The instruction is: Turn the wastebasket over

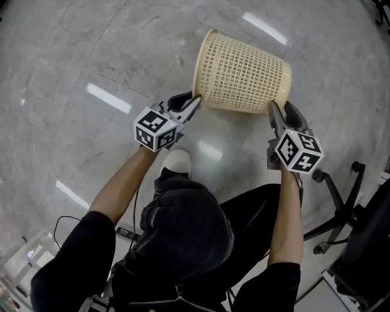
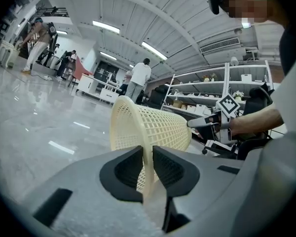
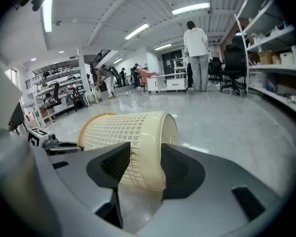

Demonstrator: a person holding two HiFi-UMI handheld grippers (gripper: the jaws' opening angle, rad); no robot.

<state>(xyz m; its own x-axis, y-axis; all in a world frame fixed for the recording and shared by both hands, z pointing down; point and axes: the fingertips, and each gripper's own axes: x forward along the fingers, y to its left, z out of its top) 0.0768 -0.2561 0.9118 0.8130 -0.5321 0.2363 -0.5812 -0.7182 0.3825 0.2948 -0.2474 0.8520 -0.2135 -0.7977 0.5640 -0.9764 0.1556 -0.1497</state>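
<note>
A cream lattice wastebasket [image 1: 244, 73] lies on its side in the air above the grey floor, its open mouth at the left and its base at the right. My left gripper [image 1: 194, 103] is shut on the rim of the mouth; in the left gripper view the thin rim wall [image 2: 147, 147] sits pinched between the dark pads. My right gripper [image 1: 273, 106] is shut on the edge of the base. In the right gripper view the basket [image 3: 123, 130] lies level, with the base corner clamped between the jaws of the right gripper [image 3: 145, 167].
An office chair [image 1: 370, 239] and its wheeled base [image 1: 338, 207] stand at the right. A white shoe [image 1: 177, 162] is below the basket. Shelving [image 2: 212, 90] lines the right wall, and a person [image 3: 196, 28] stands far off by desks.
</note>
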